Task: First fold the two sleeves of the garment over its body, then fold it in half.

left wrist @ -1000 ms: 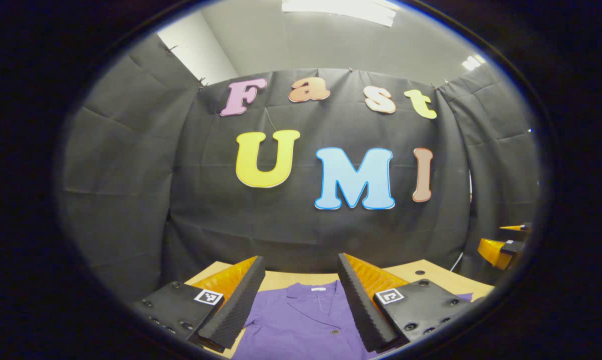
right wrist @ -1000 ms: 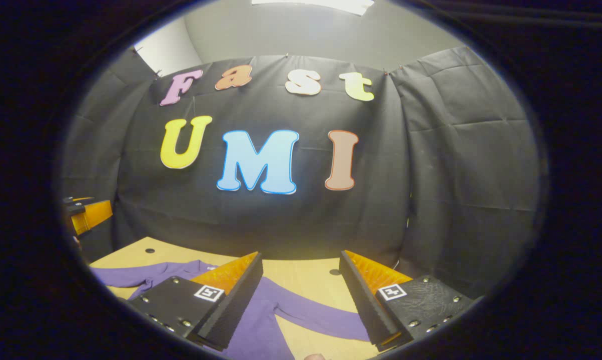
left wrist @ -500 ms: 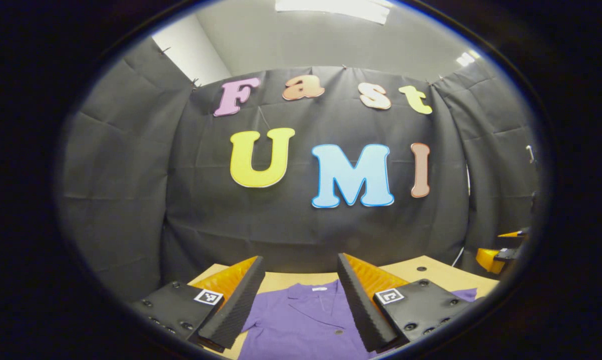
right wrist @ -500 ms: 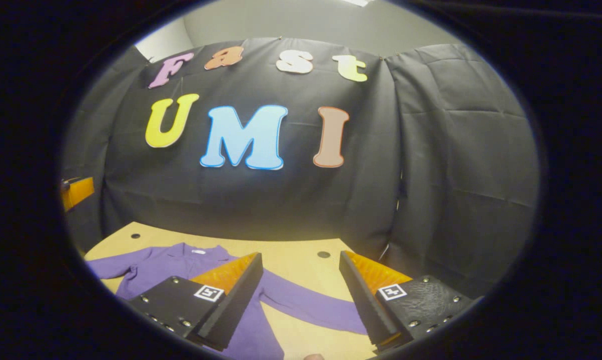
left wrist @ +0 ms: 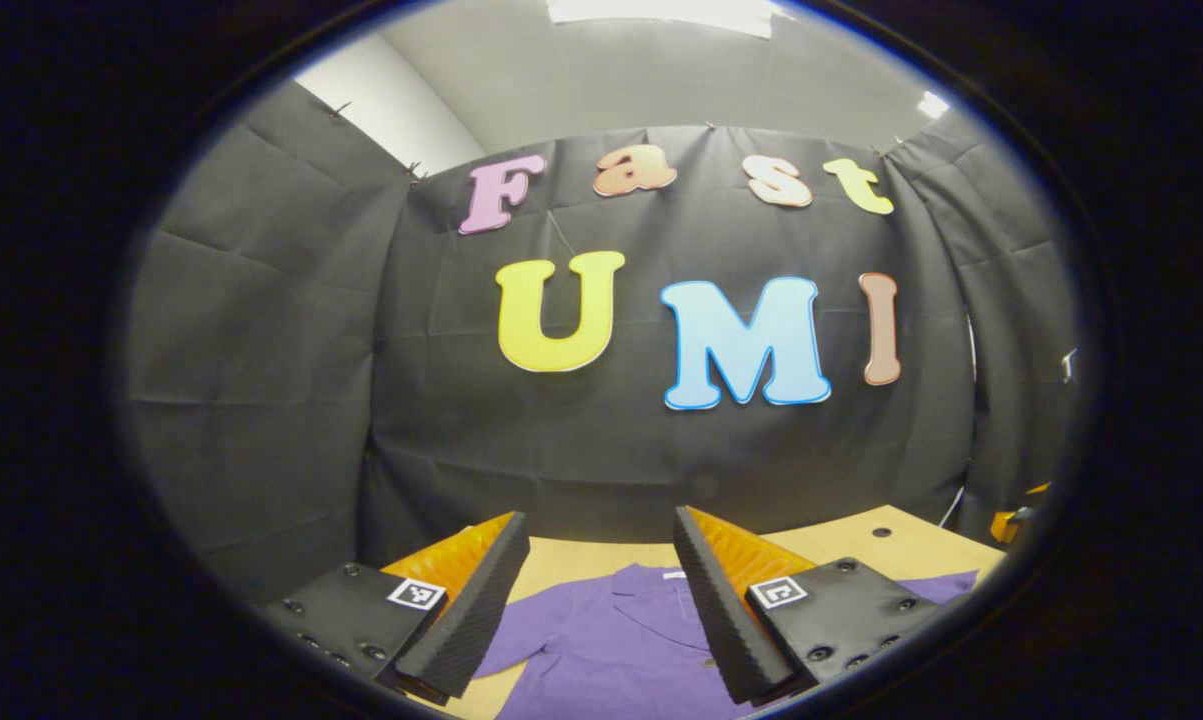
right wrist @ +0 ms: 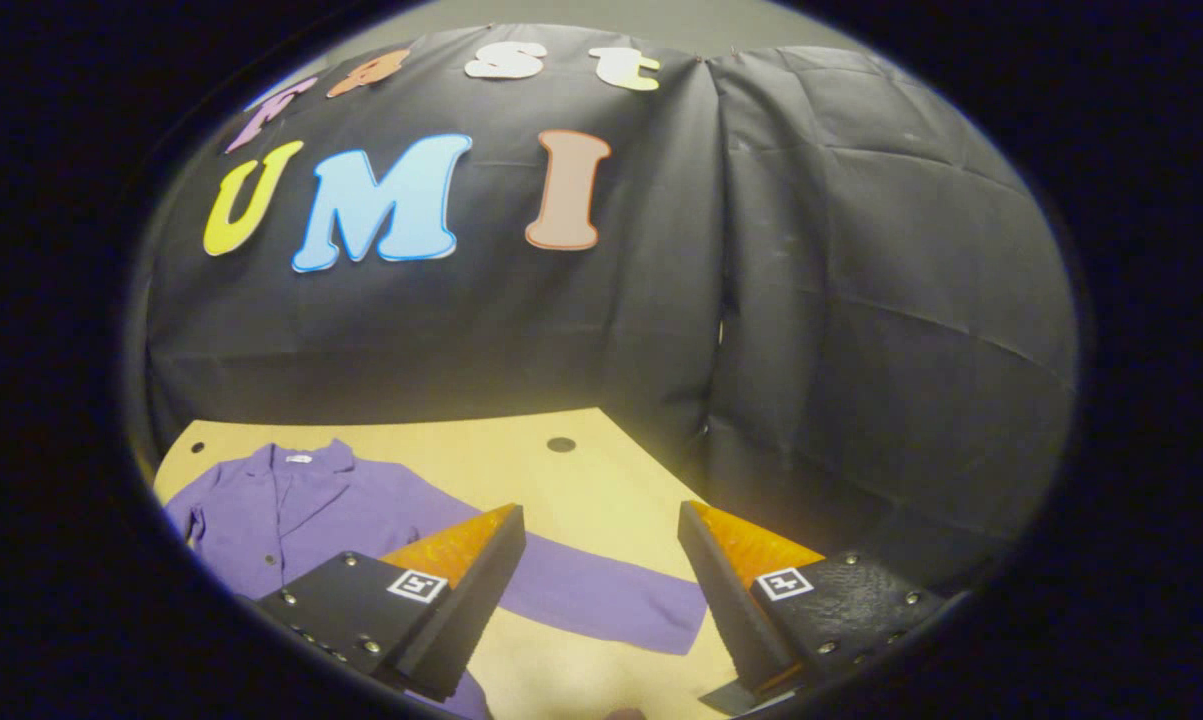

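A purple collared garment [right wrist: 281,510] lies flat on the tan table [right wrist: 521,460], collar toward the booth wall. One long sleeve [right wrist: 611,595] stretches out across the table, its cuff lying between my right gripper's fingers. My right gripper [right wrist: 601,590] hangs above that sleeve, open, touching nothing. In the left gripper view the garment's collar and chest [left wrist: 611,630] lie below my left gripper [left wrist: 596,590], which is open and empty above it. The other gripper [left wrist: 1016,515] peeks in at the far right edge there.
The black booth wall closes the table off at the back and on both sides. Small round holes [right wrist: 561,444] dot the tabletop near its far edge. Bare tabletop [right wrist: 601,500] lies beyond the outstretched sleeve.
My right gripper has tilted down and swung right, bringing more table and the outstretched sleeve into sight. My left gripper has drifted slightly left. Both stayed open.
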A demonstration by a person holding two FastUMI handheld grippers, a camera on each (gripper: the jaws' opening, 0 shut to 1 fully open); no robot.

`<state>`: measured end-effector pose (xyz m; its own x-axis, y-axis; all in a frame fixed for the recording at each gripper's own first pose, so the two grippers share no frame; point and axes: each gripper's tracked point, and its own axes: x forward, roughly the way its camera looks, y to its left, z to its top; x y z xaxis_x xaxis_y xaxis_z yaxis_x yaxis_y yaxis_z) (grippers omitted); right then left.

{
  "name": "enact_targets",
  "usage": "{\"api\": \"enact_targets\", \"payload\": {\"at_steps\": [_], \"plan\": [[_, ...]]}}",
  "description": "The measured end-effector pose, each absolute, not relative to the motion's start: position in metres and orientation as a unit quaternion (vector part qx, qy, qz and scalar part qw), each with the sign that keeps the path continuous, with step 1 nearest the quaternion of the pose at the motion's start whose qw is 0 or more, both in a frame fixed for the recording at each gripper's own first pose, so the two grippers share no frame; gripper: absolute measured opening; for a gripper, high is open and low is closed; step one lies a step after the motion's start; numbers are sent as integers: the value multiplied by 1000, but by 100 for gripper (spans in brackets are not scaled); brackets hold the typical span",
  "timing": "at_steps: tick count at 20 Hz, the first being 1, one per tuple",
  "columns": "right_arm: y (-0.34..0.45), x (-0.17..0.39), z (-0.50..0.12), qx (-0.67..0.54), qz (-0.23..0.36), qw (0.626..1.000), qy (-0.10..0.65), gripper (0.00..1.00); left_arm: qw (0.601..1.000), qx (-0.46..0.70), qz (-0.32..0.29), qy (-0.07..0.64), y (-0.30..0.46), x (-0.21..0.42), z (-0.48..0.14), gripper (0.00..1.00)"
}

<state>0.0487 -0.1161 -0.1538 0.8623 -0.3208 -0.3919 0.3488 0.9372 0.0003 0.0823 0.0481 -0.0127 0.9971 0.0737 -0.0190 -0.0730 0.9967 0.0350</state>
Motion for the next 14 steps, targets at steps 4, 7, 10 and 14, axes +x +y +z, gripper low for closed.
{"api": "enact_targets", "payload": {"at_steps": [4, 7, 10, 14], "plan": [[-139, 50, -202, 53, -196, 946, 251, 96, 999, 15, 49, 12, 49, 81, -15, 92], [-150, 45, -236, 70, -205, 932, 292, 96, 998, 18, 56, 17, 49, 79, -18, 92], [-157, 42, -272, 100, -215, 914, 331, 97, 998, 21, 59, 21, 48, 77, -22, 92], [-165, 41, -311, 137, -228, 889, 374, 97, 997, 24, 63, 26, 48, 75, -23, 92]]}}
